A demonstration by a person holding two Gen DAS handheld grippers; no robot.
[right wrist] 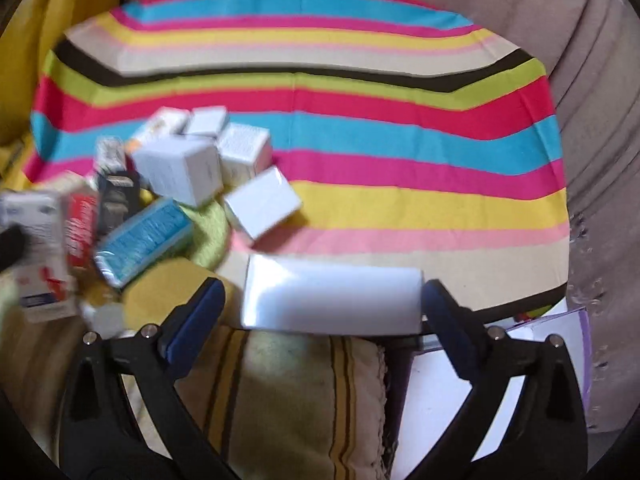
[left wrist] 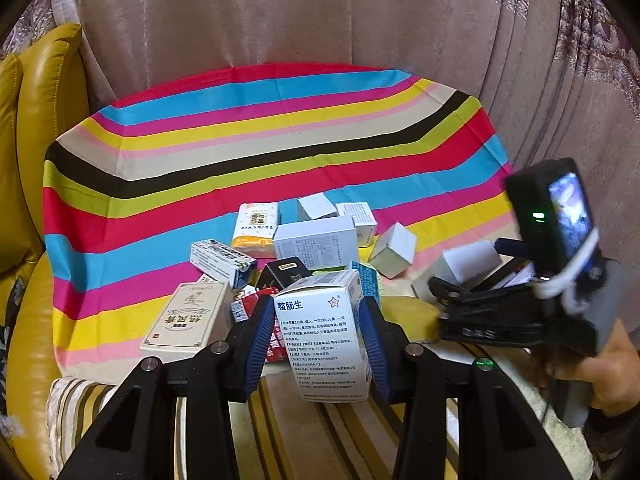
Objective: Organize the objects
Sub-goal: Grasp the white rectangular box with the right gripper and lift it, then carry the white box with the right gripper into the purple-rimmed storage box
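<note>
My left gripper (left wrist: 320,336) is shut on a white medicine box with blue print (left wrist: 324,332), held upright above the near edge of the striped cloth (left wrist: 280,140). Behind it lies a pile of small boxes (left wrist: 304,248): white ones, a beige one (left wrist: 188,316), a black one, a red one. In the right wrist view, which is blurred, my right gripper (right wrist: 324,304) has a plain white box (right wrist: 332,296) between its fingers; the right pad touches it, a small gap shows at the left pad. The right gripper also shows at the right of the left wrist view (left wrist: 520,300).
The cloth covers a seat with yellow leather (left wrist: 36,140) at the left and a pinkish curtain (left wrist: 320,12) behind. A striped cushion (right wrist: 288,392) lies under both grippers. A white and purple carton (right wrist: 520,380) sits at the lower right. A blue box (right wrist: 148,236) lies on a green cloth.
</note>
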